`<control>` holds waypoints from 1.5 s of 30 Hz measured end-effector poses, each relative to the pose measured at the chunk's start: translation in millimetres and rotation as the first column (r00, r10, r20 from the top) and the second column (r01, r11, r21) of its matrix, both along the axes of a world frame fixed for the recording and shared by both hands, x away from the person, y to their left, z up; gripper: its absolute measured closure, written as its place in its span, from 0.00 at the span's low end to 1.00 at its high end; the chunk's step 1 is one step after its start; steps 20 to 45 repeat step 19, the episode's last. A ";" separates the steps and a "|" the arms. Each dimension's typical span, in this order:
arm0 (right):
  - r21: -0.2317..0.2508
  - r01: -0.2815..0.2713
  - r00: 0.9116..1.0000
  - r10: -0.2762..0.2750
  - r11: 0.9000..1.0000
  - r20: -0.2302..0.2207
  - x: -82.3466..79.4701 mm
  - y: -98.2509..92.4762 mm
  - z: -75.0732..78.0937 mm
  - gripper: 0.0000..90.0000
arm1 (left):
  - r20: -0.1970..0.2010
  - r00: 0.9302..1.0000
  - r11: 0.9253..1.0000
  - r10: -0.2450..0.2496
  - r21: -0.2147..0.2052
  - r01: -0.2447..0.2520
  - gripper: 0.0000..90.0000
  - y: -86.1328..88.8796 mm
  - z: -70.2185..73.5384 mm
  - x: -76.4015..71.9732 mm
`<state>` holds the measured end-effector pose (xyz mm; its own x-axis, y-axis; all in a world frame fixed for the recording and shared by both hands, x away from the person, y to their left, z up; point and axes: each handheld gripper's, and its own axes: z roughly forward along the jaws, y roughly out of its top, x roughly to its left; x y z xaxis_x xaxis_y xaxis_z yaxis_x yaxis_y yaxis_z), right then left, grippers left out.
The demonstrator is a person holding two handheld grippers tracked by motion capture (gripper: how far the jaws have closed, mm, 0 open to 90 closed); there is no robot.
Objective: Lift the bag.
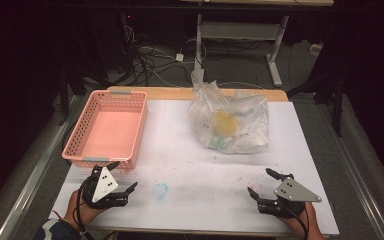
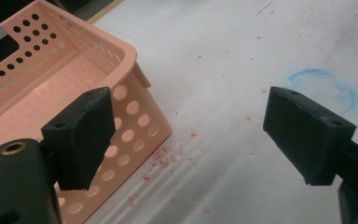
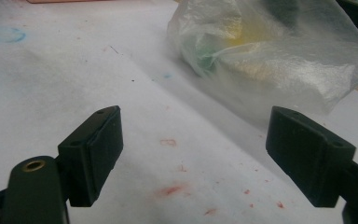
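A pink perforated basket (image 1: 86, 152) with nothing inside stands at the table's left. A clear plastic bag (image 1: 230, 117) holding yellow and green items lies at the back centre-right. My left gripper (image 1: 125, 176) rests open near the front left, just below the basket's near corner (image 2: 142, 100); nothing is between its jaws. Low at the front right, my right gripper (image 1: 262, 182) is open too and points toward the bag (image 3: 279, 51), well short of it. In the left gripper view my left gripper (image 2: 186, 135) has its left jaw in front of the basket wall.
White paper (image 1: 190, 155) covers the tabletop, marked with a blue chalk ring (image 1: 161, 190) and red specks. A wooden table edge (image 1: 180, 92) shows behind it. Cables and a desk frame (image 1: 275, 50) stand on the floor beyond.
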<state>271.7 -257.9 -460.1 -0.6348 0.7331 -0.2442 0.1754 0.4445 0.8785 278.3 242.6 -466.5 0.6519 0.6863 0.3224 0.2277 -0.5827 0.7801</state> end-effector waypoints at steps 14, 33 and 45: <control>-0.001 -0.008 1.000 0.008 1.000 -0.010 1.5 -0.8 -0.5 0.22 | -0.003 1.000 1.000 -0.008 0.000 0.008 0.18 -2.5 -0.2 2.0; -0.001 -0.008 1.000 0.008 1.000 -0.009 3.0 0.1 -0.6 0.21 | -0.003 1.000 1.000 -0.003 -0.005 0.003 0.18 -1.9 0.6 2.4; -0.001 -0.008 1.000 0.008 1.000 -0.009 3.0 0.1 -0.6 0.21 | -0.003 1.000 1.000 -0.003 -0.005 0.003 0.18 -1.9 0.6 2.4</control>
